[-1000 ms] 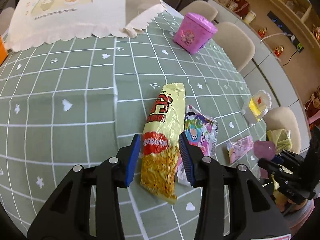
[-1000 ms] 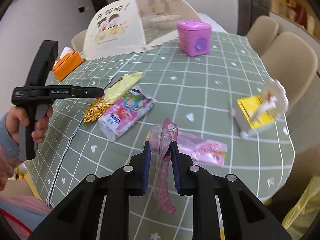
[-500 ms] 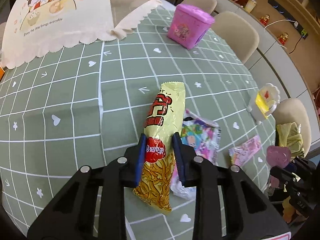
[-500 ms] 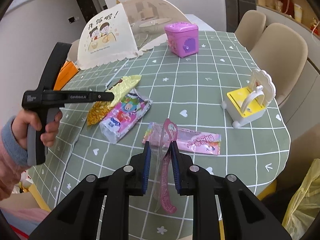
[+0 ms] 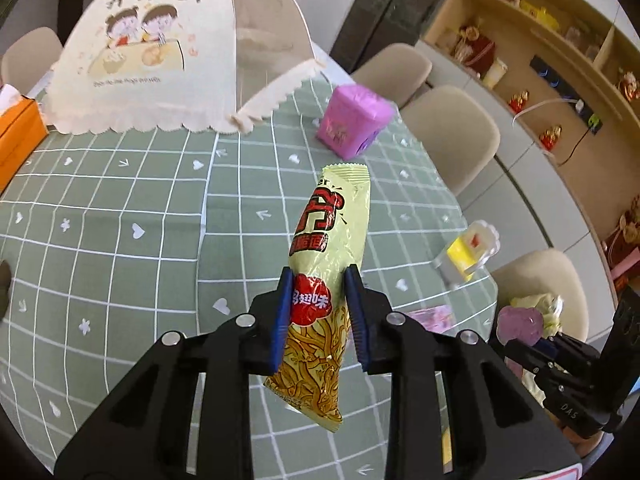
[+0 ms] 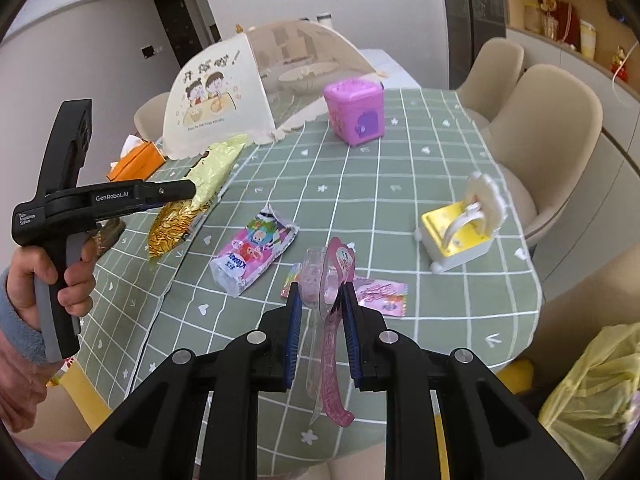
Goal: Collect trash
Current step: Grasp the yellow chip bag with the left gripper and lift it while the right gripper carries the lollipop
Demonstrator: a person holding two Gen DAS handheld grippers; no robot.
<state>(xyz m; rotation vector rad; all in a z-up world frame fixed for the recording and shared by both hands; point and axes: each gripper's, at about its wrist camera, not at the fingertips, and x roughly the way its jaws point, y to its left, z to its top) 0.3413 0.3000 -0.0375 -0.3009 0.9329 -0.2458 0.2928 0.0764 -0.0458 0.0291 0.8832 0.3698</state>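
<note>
My left gripper is shut on a long yellow snack packet and holds it in the air above the green checked table. From the right wrist view the same left gripper shows at the left with the snack packet hanging from it. My right gripper is shut on a clear and pink plastic wrapper, lifted off the table. A pink tissue pack and a flat pink wrapper lie on the cloth beyond it.
A purple lidded box stands far back, beside a cream food cover and an orange tissue box. A small yellow and white bin sits at the right edge. A yellow bag hangs below, chairs around.
The left jaws closed on the snack packet and lifted it off the table. The right gripper rose with its wrapper still pinched.
</note>
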